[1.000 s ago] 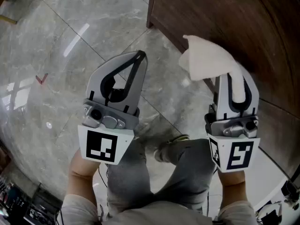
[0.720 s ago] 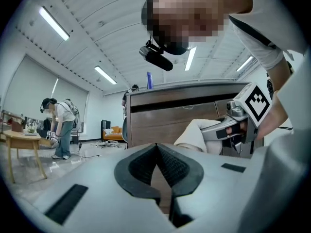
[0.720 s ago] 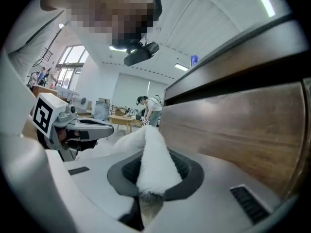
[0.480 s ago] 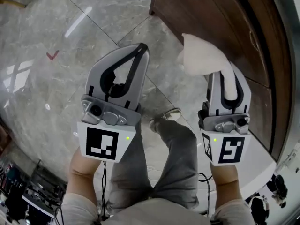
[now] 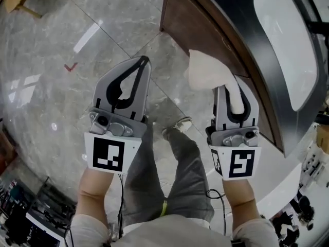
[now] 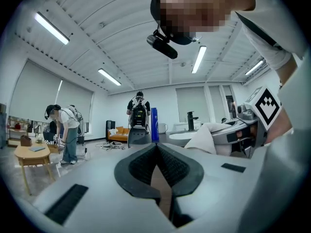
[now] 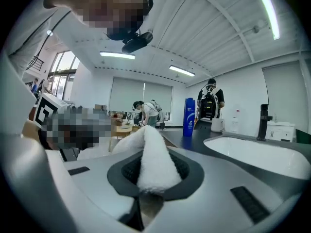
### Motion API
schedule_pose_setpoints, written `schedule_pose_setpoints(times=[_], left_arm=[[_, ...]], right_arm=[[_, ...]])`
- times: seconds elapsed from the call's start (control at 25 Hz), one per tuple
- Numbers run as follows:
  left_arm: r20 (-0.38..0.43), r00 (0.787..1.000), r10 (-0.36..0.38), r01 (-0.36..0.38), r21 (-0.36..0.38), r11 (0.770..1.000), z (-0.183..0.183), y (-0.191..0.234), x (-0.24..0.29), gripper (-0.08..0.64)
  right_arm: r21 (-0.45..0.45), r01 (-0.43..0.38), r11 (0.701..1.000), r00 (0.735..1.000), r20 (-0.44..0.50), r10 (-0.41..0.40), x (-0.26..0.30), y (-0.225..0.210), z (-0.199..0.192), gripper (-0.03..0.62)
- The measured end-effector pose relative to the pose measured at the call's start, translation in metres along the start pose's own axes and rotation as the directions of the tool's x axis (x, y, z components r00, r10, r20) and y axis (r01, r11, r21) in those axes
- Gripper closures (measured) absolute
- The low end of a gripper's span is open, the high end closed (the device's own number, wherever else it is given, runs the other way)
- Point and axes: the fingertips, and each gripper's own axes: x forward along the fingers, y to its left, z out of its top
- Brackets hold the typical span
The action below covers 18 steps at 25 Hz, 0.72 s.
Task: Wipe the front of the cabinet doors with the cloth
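Note:
My right gripper (image 5: 226, 88) is shut on a white cloth (image 5: 206, 71), which bunches out beyond its tips beside the dark wooden cabinet front (image 5: 200, 27). In the right gripper view the cloth (image 7: 151, 165) fills the gap between the jaws of the right gripper (image 7: 147, 148) and droops over them. My left gripper (image 5: 142, 62) is shut with nothing in it, held over the floor left of the cloth. The left gripper (image 6: 156, 146) shows its pads meeting in its own view, and the cloth (image 6: 203, 139) shows at the right there.
A dark countertop with a white sink (image 5: 287, 45) runs above the cabinet. A blue bottle (image 7: 188, 116) and a black tap (image 7: 264, 121) stand on it. The grey marble floor (image 5: 56, 91) carries a red mark (image 5: 71, 66). People stand and bend further back in the room (image 6: 65, 130).
Both grippers have risen, with the cloth still in the right one. The countertop and the white sink have come into the head view at the upper right.

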Motion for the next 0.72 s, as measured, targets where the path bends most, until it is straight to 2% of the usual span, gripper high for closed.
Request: schedule_pose_setpoints(times=[0.24, 0.4, 0.6, 0.72], left_arm=[[-0.014, 1.0, 0.004, -0.005, -0.046, 0.999, 0.084, -0.012, -0.009, 0.543], [-0.007, 0.999, 0.05, -0.051, -0.106, 0.993, 0.143, -0.01, -0.019, 0.543], [0.044, 0.998, 0.04, -0.035, -0.111, 0.993, 0.231, -0.03, -0.031, 0.543], [0.072, 0.997, 0.038, -0.031, -0.095, 0.995, 0.289, -0.034, -0.044, 0.543]], right_arm=[[0.031, 0.0, 1.0, 1.0, 0.004, 0.0, -0.032, -0.006, 0.077, 0.522], [0.053, 0.01, 0.999, 1.0, 0.006, -0.01, -0.062, -0.014, 0.134, 0.522], [0.071, 0.053, 0.996, 0.999, -0.001, -0.053, -0.116, -0.036, 0.201, 0.522], [0.074, 0.062, 0.995, 0.997, 0.029, -0.064, -0.138, -0.044, 0.25, 0.522]])
